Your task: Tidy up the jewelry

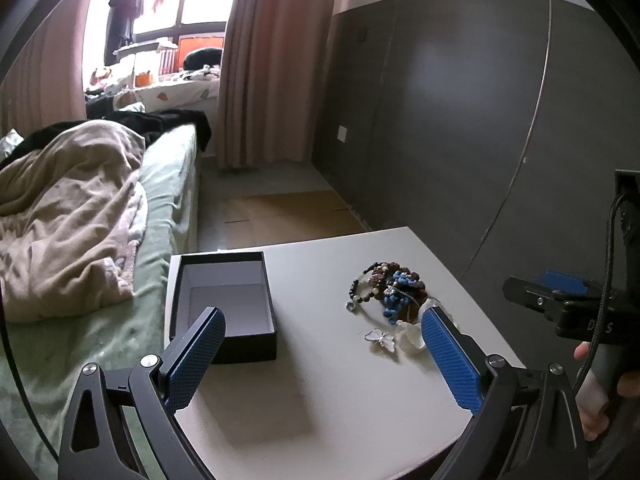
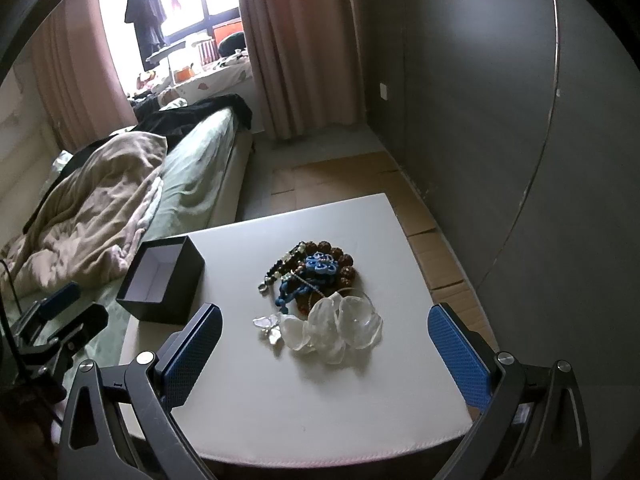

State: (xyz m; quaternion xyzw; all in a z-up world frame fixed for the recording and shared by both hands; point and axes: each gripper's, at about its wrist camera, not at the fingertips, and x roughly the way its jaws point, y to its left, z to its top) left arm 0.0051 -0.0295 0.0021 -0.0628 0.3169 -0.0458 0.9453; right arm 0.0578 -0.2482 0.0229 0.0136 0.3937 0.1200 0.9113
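A tangle of jewelry (image 2: 316,276) lies heaped near the middle of the white table (image 2: 320,412), toward its far right side as we see it from the left wrist camera. We make out brown beads, a blue knotted cord piece (image 2: 318,266), a dark beaded strand ending in a small metal ring (image 2: 263,288), and a clear petal-shaped piece (image 2: 340,328) touching the near side of the heap. A small pale butterfly ornament (image 2: 269,327) sits just beside those petals. The strands overlap so closely that we cannot tell how many separate pieces the pile holds.

To the left of the heap, apart from it, stands an open black box (image 2: 168,292) with a pale lining, at the table's left edge; in the left wrist view its near corner is covered by a blue-padded finger.

Our left gripper (image 1: 322,356) hovers over the near half of the table, its fingers spread wide and holding nothing. Our right gripper (image 2: 324,354) is likewise spread wide and empty, the jewelry framed between its fingers.

In the left wrist view the right finger pad hides part of the clear petals, and at the right edge we see a hand (image 1: 600,396) gripping the other tool, mostly cut off.

Beyond the table lie a bed (image 2: 196,176) with a rumpled beige blanket (image 2: 92,208), pink curtains (image 2: 296,40) and a grey wall (image 2: 480,100). The window is blown out by glare.
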